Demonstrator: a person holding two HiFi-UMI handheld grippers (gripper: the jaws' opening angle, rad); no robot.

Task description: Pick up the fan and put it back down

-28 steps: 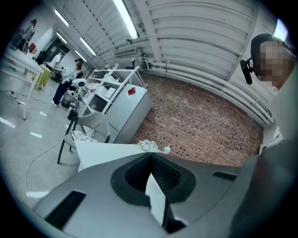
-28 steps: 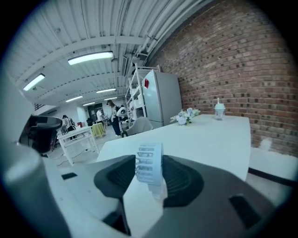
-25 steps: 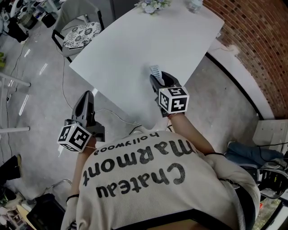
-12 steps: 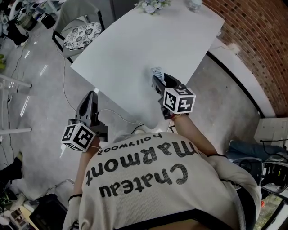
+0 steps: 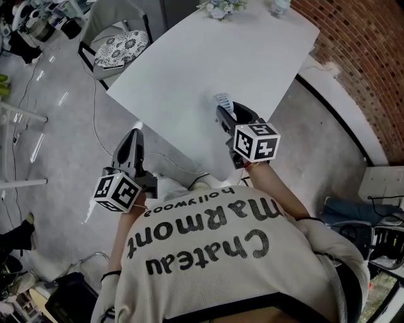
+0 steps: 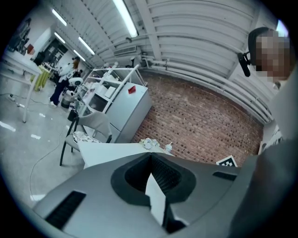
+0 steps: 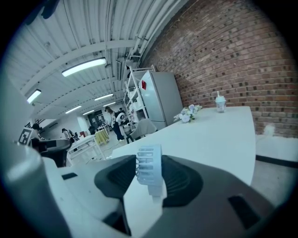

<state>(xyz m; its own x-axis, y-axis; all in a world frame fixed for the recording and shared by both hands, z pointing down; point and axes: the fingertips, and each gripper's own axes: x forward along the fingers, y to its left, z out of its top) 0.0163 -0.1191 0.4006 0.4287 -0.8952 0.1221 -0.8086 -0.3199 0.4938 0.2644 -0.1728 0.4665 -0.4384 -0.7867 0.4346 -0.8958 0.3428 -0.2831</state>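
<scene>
A small white fan (image 5: 220,100) with a slatted grille stands upright between the jaws of my right gripper (image 5: 225,111), near the front edge of the white table (image 5: 221,50). In the right gripper view the fan (image 7: 150,169) fills the gap, with both dark pads against its sides; the right gripper (image 7: 149,162) is shut on it. I cannot tell whether its base touches the table. My left gripper (image 5: 134,136) hangs off the table's left corner above the floor, its jaws together with nothing in them; the left gripper view shows the left gripper (image 6: 150,156) shut likewise.
A bunch of flowers (image 5: 219,7) and a lidded cup (image 5: 278,6) stand at the table's far end. A chair with a patterned cushion (image 5: 120,47) is at the far left. A brick wall (image 5: 366,57) runs along the right. Cables lie on the floor (image 5: 95,126).
My right gripper has shifted slightly to the right in the picture with the fan between its jaws. The left gripper has kept its pose.
</scene>
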